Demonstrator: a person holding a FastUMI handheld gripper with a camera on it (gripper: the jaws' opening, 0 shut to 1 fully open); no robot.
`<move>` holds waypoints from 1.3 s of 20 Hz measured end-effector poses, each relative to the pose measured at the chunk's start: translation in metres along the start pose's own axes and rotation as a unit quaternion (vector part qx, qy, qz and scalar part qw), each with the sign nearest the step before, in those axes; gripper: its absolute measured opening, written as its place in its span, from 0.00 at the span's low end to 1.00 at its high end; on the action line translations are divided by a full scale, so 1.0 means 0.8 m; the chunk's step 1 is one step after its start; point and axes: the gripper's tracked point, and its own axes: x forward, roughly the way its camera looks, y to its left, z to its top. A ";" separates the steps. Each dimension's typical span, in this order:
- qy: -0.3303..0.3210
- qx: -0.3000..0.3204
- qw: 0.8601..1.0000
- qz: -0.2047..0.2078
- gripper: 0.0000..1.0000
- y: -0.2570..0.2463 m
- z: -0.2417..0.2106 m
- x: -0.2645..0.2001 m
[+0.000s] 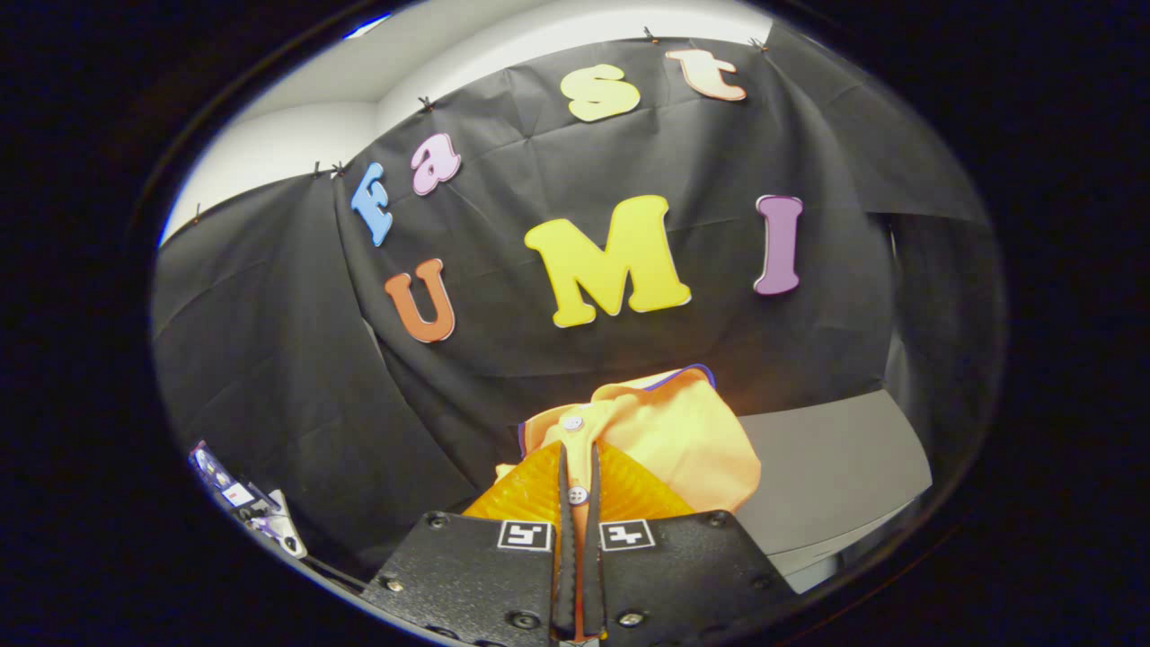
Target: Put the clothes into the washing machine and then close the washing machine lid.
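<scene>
One thin fold of the buttoned orange cloth shirt (665,440) is being pinched by the gripper (578,490); it risks slipping free, since most fabric is hanging loose beyond the fingers.

No words or numbers are showing legibly on any object here. Two square black-and-white coded markers are sitting on the gripper's (578,451) body, the left marker (525,536) behind one finger and the right marker (627,534) behind the other; both are carrying blocky patterns, not letters or digits. The fingers are pinching the buttoned strip of the orange garment (683,431), which is bearing no print or tag that can be made out. Off to the left of the fingers, a small cluttered device (243,499) is carrying a white sticker, too small to read.
</scene>
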 end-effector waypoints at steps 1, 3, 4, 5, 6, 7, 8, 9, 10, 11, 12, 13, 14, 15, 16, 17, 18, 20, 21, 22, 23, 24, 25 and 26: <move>0.005 0.000 1.000 0.006 0.06 0.008 -0.004 0.011; 0.016 0.003 1.000 0.016 0.07 0.022 -0.014 0.034; 0.022 0.005 1.000 0.021 0.06 0.028 -0.018 0.047; 0.027 0.007 0.999 0.026 0.06 0.032 -0.025 0.061; 0.035 0.010 0.999 0.030 0.06 0.035 -0.031 0.076; 0.043 0.014 0.998 0.033 0.06 0.037 -0.037 0.094; 0.052 0.020 0.998 0.036 0.06 0.041 -0.042 0.110; 0.061 0.022 0.997 0.038 0.06 0.042 -0.050 0.125; 0.071 0.023 0.996 0.039 0.07 0.043 -0.057 0.140; 0.080 0.023 0.996 0.039 0.07 0.043 -0.067 0.155; 0.091 0.024 0.995 0.039 0.06 0.042 -0.075 0.169; 0.102 0.027 0.994 0.039 0.06 0.042 -0.086 0.183; 0.114 0.031 0.992 0.040 0.07 0.040 -0.095 0.198; 0.125 0.035 0.991 0.040 0.07 0.037 -0.106 0.209; 0.136 0.039 0.989 0.038 0.07 0.032 -0.116 0.220; 0.147 0.043 0.988 0.035 0.07 0.030 -0.127 0.231; 0.158 0.048 0.986 0.033 0.07 0.028 -0.138 0.244; 0.179 0.059 0.982 0.029 0.06 0.023 -0.162 0.264; 0.191 0.064 0.979 0.025 0.06 0.020 -0.175 0.275; 0.201 0.068 0.977 0.021 0.06 0.016 -0.185 0.283; 0.208 0.071 0.975 0.018 0.07 0.012 -0.195 0.292; 0.217 0.071 0.974 0.014 0.07 0.009 -0.204 0.298; 0.225 0.071 0.972 0.009 0.06 0.004 -0.213 0.304; 0.232 0.073 0.970 0.005 0.07 0.001 -0.223 0.311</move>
